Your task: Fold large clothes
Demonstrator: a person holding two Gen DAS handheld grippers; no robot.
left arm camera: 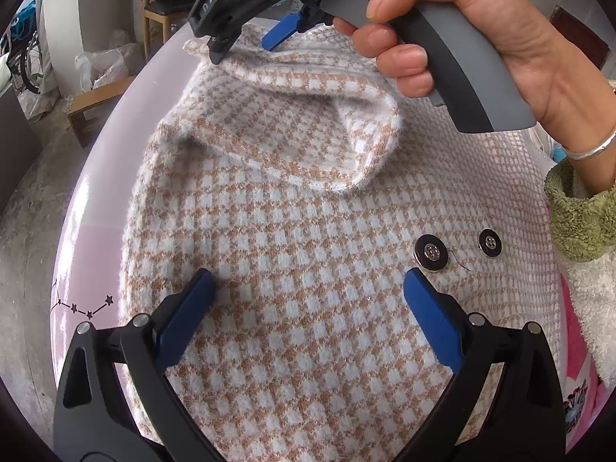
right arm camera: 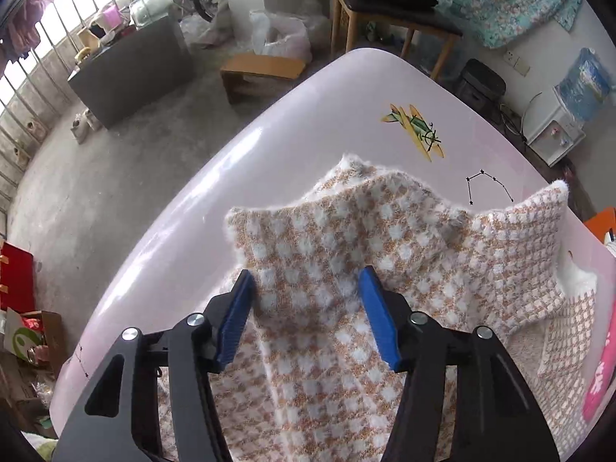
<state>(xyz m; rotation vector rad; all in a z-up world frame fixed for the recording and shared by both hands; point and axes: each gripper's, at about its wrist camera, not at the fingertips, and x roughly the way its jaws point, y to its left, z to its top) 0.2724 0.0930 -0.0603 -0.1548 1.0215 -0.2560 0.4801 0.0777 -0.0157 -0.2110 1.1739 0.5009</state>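
Fingers (right arm camera: 375,319) of both grippers apart over checked cardigan (left arm camera: 292,269), bare table (right arm camera: 269,161) beyond hem

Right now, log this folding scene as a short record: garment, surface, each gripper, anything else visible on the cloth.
garment: checked knit coat, spread flat, one sleeve folded across it
surface: pale pink table with plane sticker
left gripper: open, hovering over the coat body
right gripper: jaws partly open around a raised fold of sleeve; pads not clearly pressing
buttons: two, dark, beside the left gripper's right finger
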